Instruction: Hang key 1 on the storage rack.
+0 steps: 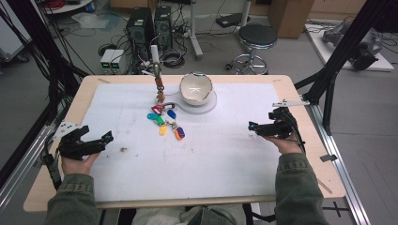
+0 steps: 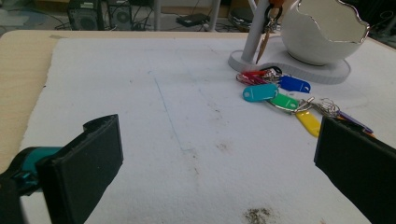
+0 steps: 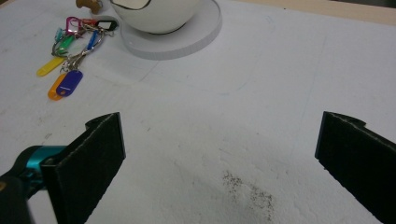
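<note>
Near the middle of the white foam mat [image 1: 211,150] lies the bunch of coloured plastic key tags [image 1: 165,121], just in front of the white eggshell-shaped bowl [image 1: 196,88] on its round stand. I hold my left gripper [image 1: 109,137] and right gripper [image 1: 252,125] wide open and empty, well apart from the tags.

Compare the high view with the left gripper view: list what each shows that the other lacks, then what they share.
High view alone: the person's hands, the right tool, the left tool seen from outside, a stool and computers on the floor.

Left gripper view alone: its own two black jaws close up, standing wide apart, and the wire rings joining the tags.

Both: the white mat, the coloured key tags, the cracked white bowl on its stand.
</note>
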The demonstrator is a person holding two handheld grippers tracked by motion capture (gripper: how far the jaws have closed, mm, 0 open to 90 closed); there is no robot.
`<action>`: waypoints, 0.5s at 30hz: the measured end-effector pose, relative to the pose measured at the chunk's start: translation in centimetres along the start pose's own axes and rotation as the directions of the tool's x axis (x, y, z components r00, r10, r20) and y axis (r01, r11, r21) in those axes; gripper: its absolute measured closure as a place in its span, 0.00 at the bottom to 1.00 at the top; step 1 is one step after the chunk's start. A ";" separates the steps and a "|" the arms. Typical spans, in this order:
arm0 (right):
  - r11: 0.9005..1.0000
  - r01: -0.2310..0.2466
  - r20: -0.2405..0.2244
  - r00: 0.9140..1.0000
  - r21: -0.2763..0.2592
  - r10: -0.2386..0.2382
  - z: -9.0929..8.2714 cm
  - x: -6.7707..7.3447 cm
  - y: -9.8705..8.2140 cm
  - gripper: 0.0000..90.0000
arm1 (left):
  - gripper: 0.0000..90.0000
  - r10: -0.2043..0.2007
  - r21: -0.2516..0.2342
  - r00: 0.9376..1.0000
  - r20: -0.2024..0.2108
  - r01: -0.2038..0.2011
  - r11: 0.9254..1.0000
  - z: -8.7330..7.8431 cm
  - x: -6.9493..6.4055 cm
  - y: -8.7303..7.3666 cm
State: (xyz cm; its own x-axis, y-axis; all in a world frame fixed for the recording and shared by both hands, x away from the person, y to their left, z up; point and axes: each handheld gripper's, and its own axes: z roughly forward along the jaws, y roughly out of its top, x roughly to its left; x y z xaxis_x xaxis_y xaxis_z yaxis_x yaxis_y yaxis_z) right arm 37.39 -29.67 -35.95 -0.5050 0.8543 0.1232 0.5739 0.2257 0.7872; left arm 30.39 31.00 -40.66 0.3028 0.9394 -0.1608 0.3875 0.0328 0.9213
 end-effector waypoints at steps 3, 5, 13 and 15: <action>1.000 -0.006 0.008 1.000 0.003 0.006 0.0 -0.1 -0.6 0.01 | 0.02 -0.002 0.001 1.000 -0.002 0.002 1.000 0.0 0.0 0.0; 1.000 -0.007 0.013 1.000 0.001 0.006 0.0 -0.2 -1.0 0.01 | 0.02 0.000 0.002 1.000 -0.002 0.000 1.000 0.0 0.0 0.0; 1.000 -0.021 0.009 1.000 -0.009 0.021 0.1 -0.5 -2.8 0.01 | 0.02 0.006 0.012 1.000 0.002 -0.006 1.000 0.2 0.0 0.0; 1.000 -0.013 0.020 1.000 -0.007 0.014 0.2 -0.5 -3.2 0.01 | 0.02 0.011 0.019 1.000 0.005 -0.011 1.000 0.3 -0.1 -0.1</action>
State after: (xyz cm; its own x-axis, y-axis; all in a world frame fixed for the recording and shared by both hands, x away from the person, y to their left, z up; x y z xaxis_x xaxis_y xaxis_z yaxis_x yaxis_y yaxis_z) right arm 35.90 -30.77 -38.68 -0.4842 0.8664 0.1218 0.5761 0.2109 0.7897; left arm 30.60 30.76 -40.81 0.3119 0.9378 -0.1522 0.4005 0.0155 0.9162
